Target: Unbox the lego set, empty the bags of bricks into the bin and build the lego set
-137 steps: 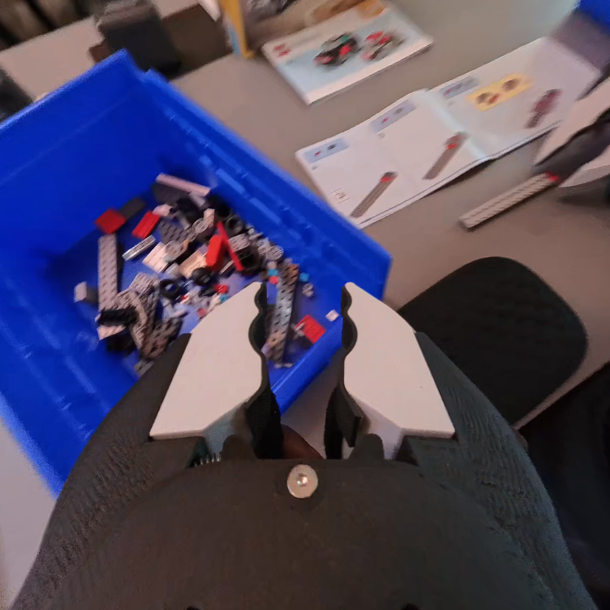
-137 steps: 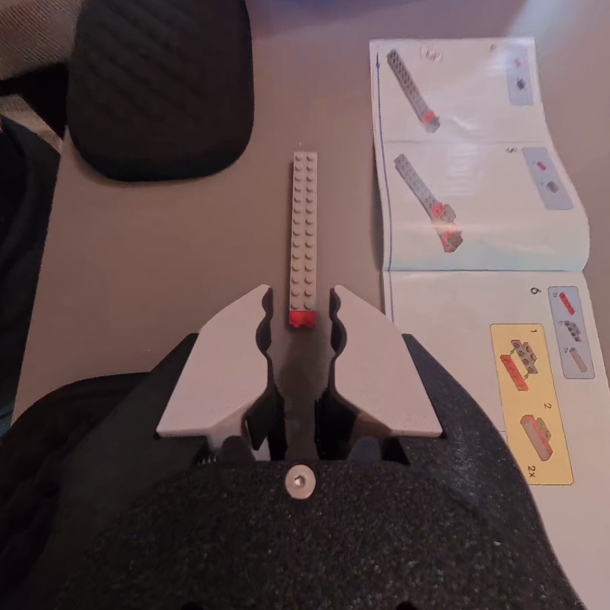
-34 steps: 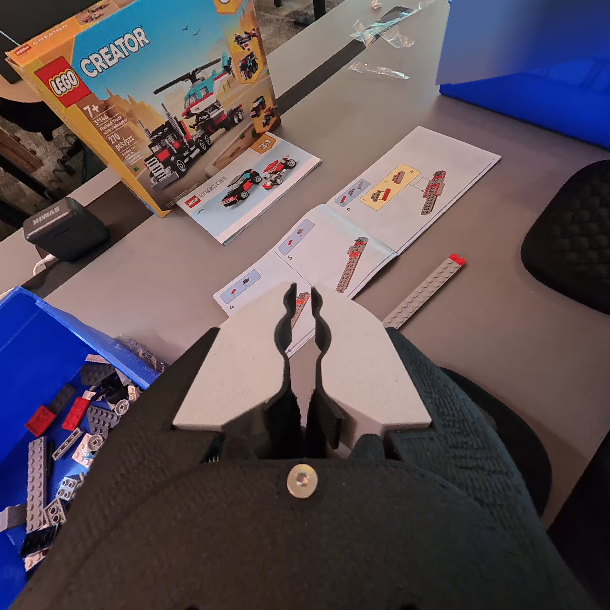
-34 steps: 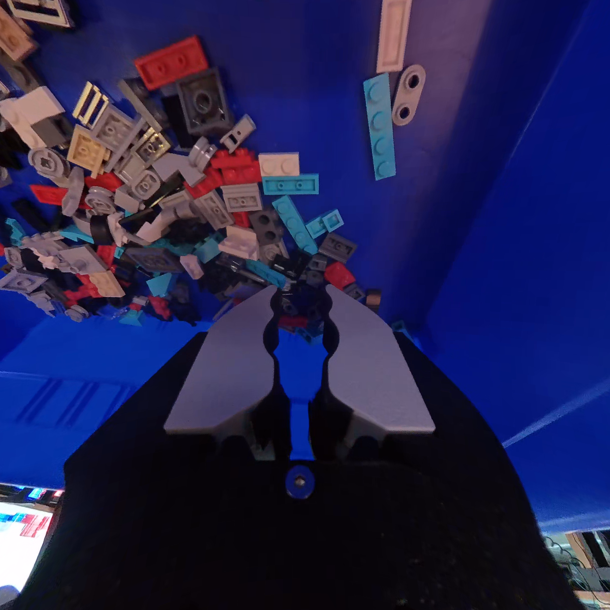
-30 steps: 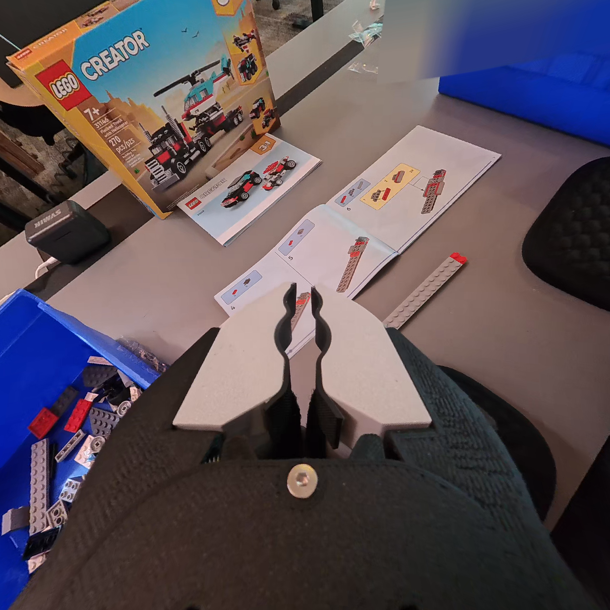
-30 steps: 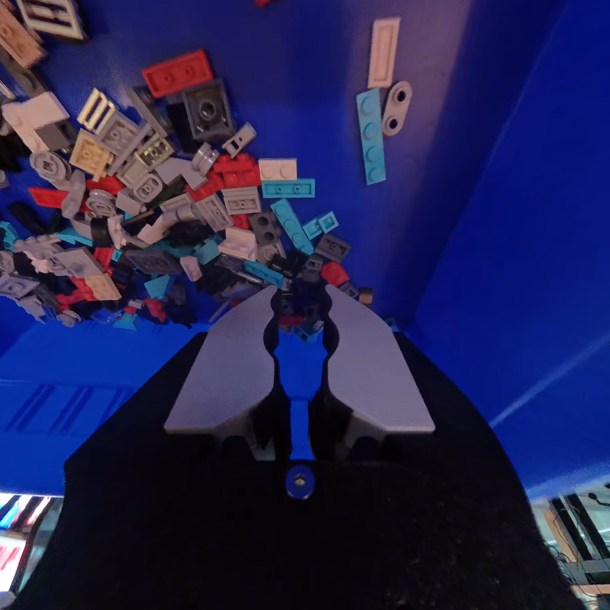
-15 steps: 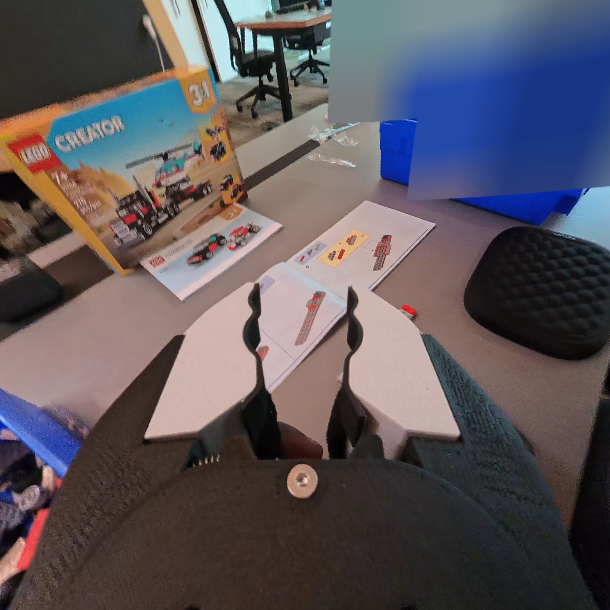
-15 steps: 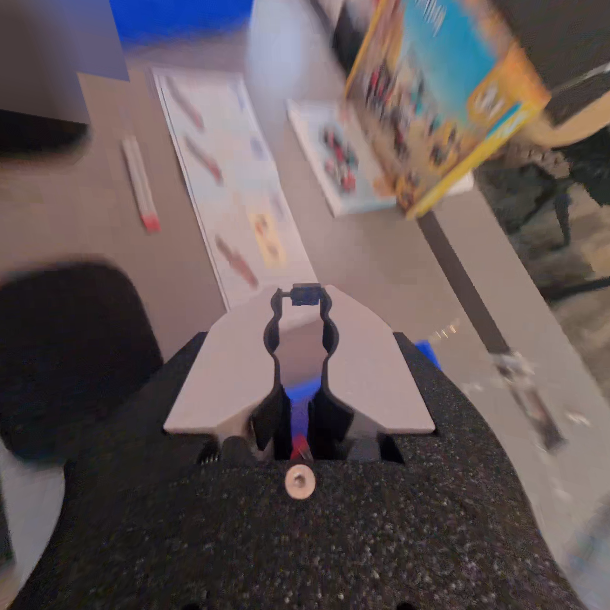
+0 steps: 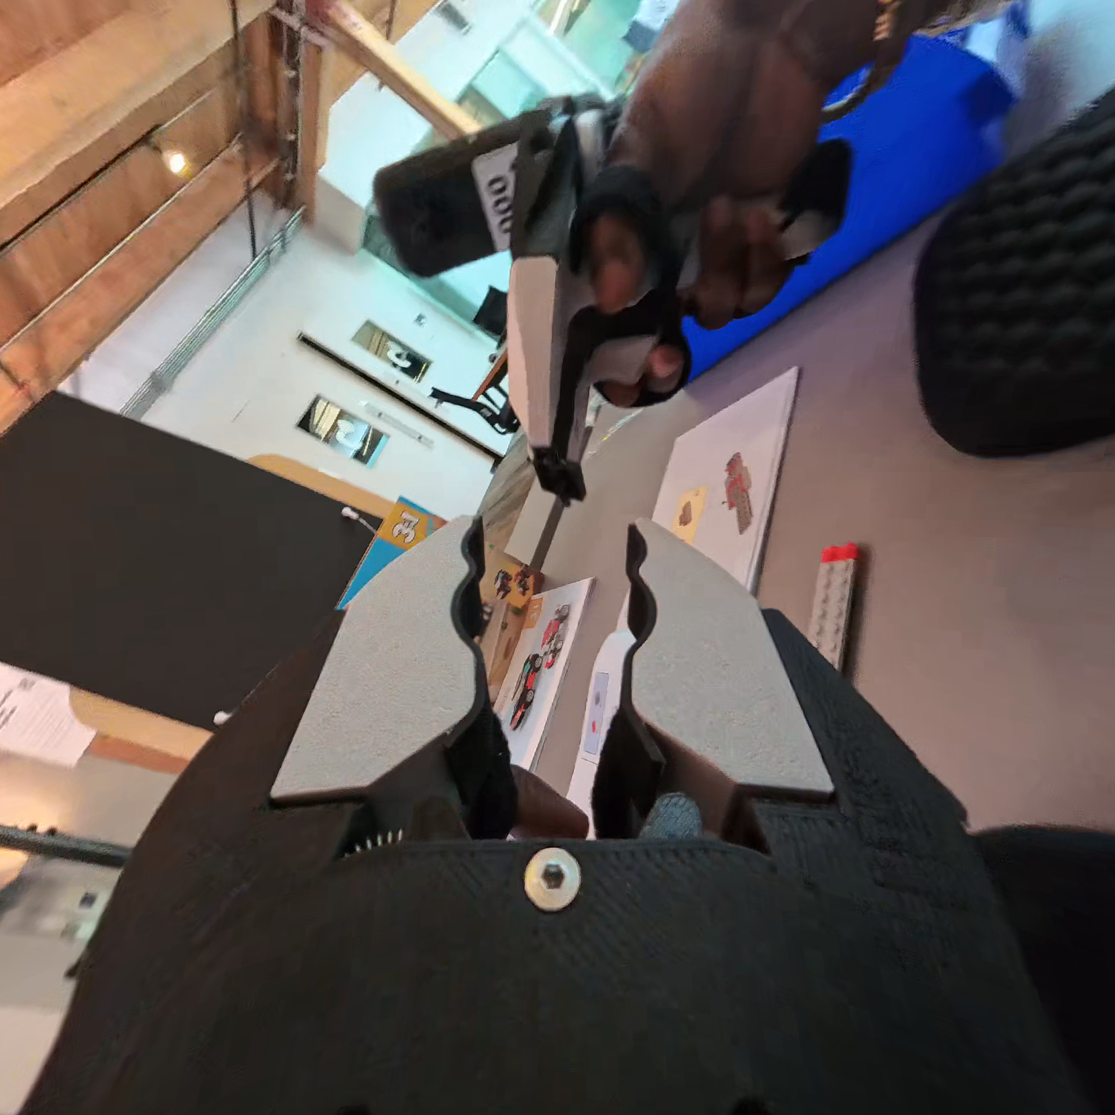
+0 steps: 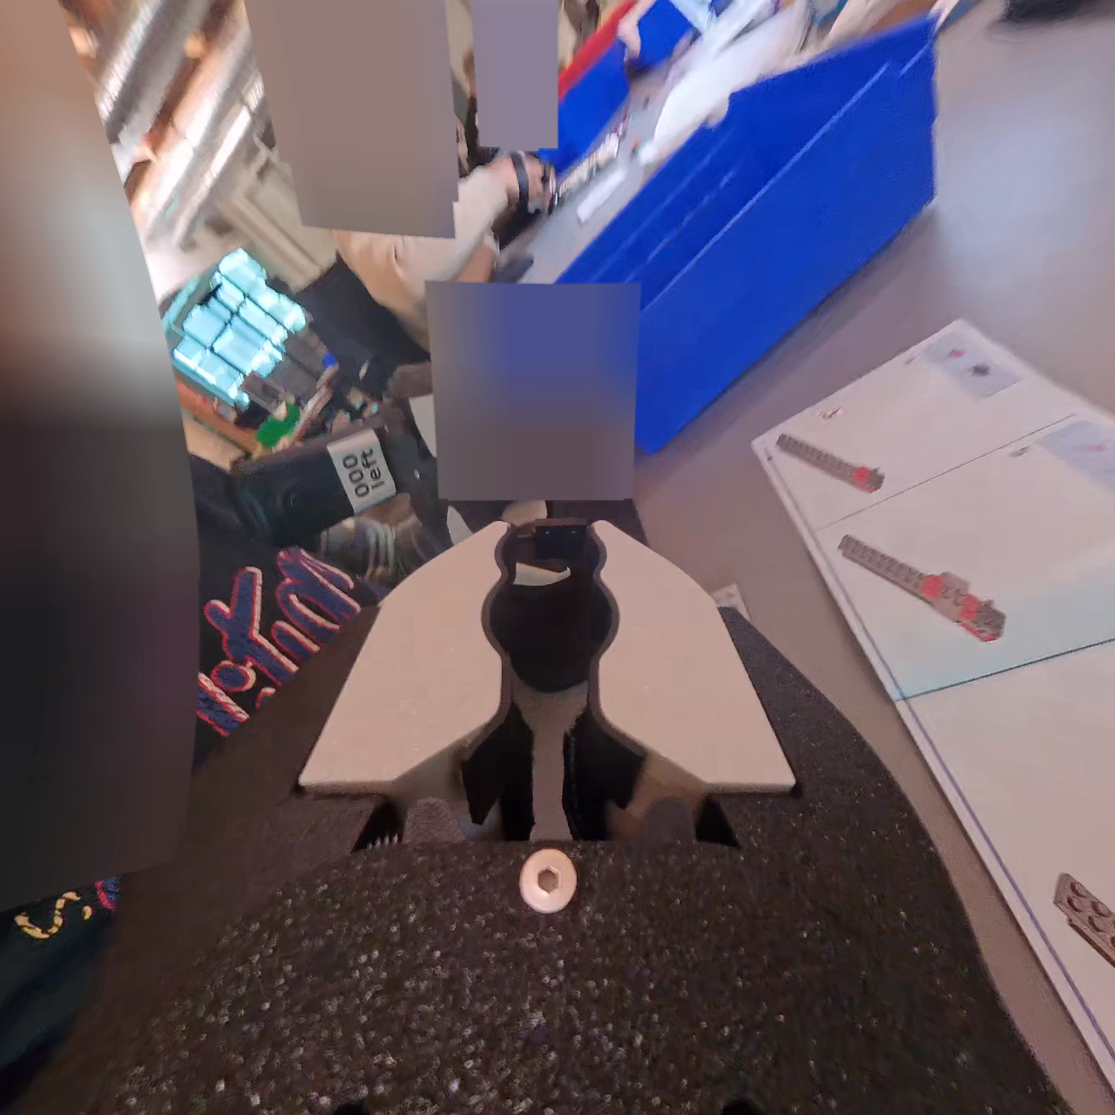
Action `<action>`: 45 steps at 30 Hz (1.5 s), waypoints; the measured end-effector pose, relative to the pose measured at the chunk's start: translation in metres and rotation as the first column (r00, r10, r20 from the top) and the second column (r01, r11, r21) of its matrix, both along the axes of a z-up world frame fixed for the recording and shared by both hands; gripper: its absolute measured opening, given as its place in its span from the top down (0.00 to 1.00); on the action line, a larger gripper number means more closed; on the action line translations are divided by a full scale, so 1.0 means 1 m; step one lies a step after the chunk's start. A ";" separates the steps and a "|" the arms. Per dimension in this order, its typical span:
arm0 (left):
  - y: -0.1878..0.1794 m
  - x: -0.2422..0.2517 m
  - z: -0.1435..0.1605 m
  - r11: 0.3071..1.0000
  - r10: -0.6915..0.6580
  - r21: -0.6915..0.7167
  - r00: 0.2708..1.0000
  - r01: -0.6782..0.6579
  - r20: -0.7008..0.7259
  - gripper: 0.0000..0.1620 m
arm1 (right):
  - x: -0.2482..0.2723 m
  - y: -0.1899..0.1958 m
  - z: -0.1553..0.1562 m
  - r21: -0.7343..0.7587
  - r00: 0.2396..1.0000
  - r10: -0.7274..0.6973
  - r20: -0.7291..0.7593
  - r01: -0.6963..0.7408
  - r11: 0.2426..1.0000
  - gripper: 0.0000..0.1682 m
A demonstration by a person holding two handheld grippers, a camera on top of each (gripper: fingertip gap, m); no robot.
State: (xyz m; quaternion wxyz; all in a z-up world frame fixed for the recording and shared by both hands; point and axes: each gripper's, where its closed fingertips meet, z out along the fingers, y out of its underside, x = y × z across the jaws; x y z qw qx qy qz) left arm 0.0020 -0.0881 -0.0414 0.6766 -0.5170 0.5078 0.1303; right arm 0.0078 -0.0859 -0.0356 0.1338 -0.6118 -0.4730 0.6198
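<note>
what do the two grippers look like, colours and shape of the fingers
Both grippers, left gripper and right gripper, have a black, grainy printed body, one silver hex screw at the centre, and two flat light grey fingers with wavy black inner edges. Each camera housing carries a white label.

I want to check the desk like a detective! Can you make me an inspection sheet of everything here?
Surface: grey table, mostly bare.
Job's things: long grey plate with red end lies flat beside the open instruction booklet; blue bin behind; set box standing.
Clutter: black cushion; second booklet.
Grippers: left gripper open, empty; right gripper pinches a small dark brick.
Cables: nothing seen.
Surroundings: blurry room, wooden beams.
</note>
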 end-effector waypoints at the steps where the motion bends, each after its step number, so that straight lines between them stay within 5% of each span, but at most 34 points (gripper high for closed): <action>1: -0.003 0.000 -0.002 1.000 -0.021 -0.001 1.000 0.021 -0.011 0.73 | -0.003 -0.005 -0.004 0.011 0.999 0.025 0.028 -0.025 1.000 0.87; 10: -0.012 0.004 -0.012 0.996 -0.079 -0.037 0.996 0.078 -0.035 0.81 | -0.012 -0.026 -0.013 0.012 0.986 0.128 0.107 -0.130 0.991 0.87; 12: -0.011 0.005 -0.015 0.995 -0.083 -0.057 0.996 0.081 -0.034 0.89 | -0.014 -0.027 -0.015 0.026 0.984 0.131 0.117 -0.135 0.991 0.87; 14: -0.010 0.004 -0.012 0.993 -0.079 -0.080 0.996 0.081 0.034 0.89 | -0.015 -0.025 -0.011 0.051 0.989 0.118 0.090 -0.123 0.991 0.85; 16: -0.010 0.000 -0.001 0.982 -0.082 -0.146 0.964 0.122 0.253 0.89 | -0.017 -0.027 0.001 0.126 0.992 0.125 -0.013 -0.122 0.984 0.82; 18: -0.015 -0.001 0.010 0.910 -0.095 -0.279 0.809 0.307 0.580 0.89 | -0.017 -0.027 0.014 0.340 0.981 0.137 -0.134 -0.084 0.937 0.77; 20: -0.026 -0.001 0.023 0.746 -0.076 -0.300 0.523 0.595 0.849 0.90 | -0.015 -0.029 0.021 0.629 0.961 0.186 -0.206 -0.016 0.777 0.76; 23: -0.041 0.001 0.024 0.441 0.049 -0.257 0.262 0.860 0.964 0.90 | -0.013 -0.043 0.023 0.899 0.917 0.349 -0.191 0.021 0.437 0.78; 26: -0.048 0.001 0.024 0.311 0.112 -0.185 0.157 0.932 0.981 0.90 | -0.014 -0.055 0.018 0.938 0.888 0.447 -0.109 -0.057 0.342 0.78; 33: -0.058 0.010 0.021 0.182 0.158 -0.171 0.142 0.968 0.977 0.90 | -0.014 -0.064 0.006 0.968 0.832 0.555 0.005 -0.143 0.206 0.78; 45: -0.062 0.021 0.015 0.122 0.149 -0.240 0.222 0.963 0.964 0.89 | -0.005 -0.069 0.000 0.959 0.835 0.550 0.018 -0.170 0.226 0.83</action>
